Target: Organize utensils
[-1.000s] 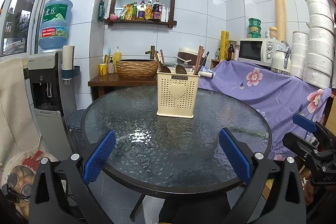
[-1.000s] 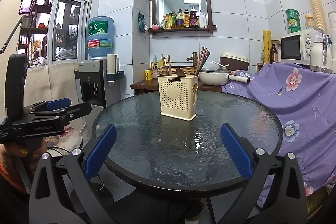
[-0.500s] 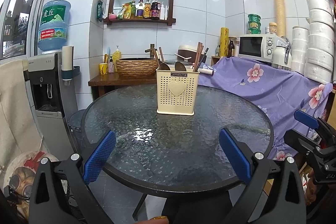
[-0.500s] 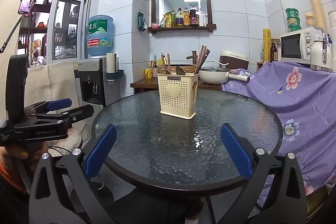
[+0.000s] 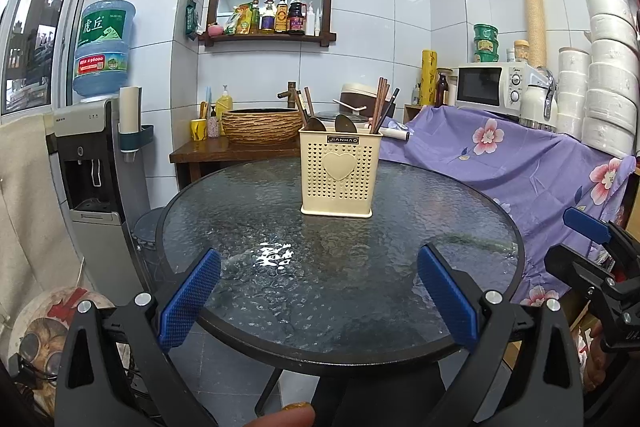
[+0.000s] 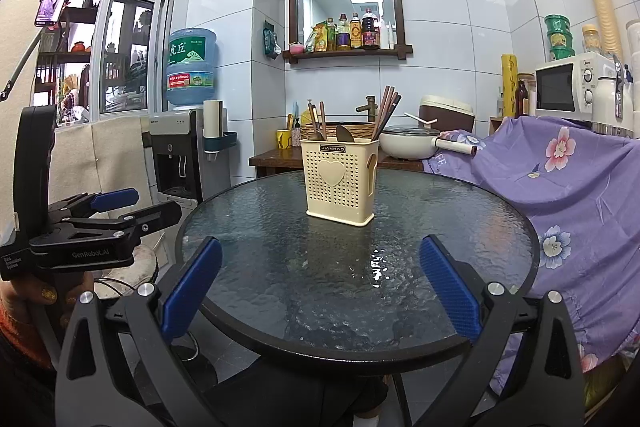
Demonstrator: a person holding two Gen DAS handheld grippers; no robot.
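Both grippers hang at the near edge of the round glass table (image 5: 248, 211), and neither one has anything in it. The left gripper (image 5: 318, 295) stands spread wide, its two blue-padded fingers (image 5: 188, 301) far apart, with only the wet-looking glass and the table rim showing between them. They touch nothing. The right gripper (image 6: 320, 293) is the same: jaws splayed wide, blue pads (image 6: 450, 291) apart, empty, poised over the near rim of the table without resting on it.

Each gripper shows at the side of the other's view. From the right wrist camera the left one sits off the left edge of the table, gripped from below by a hand (image 6: 24, 303). From the left wrist camera the right one sits off the right edge, in front of the purple flowered cloth (image 5: 532, 167).

The cream utensil holder (image 5: 340, 173), perforated and marked with a heart, stands upright toward the far side of the table, well apart from both grippers. Chopsticks (image 5: 380, 105) lean out of its right end, two dark spoons (image 5: 344, 123) show above its rim in the middle, and a few more handles rise at the left. No utensils lie on the table itself.

Behind it a wooden side table carries a woven basin (image 5: 262, 127).
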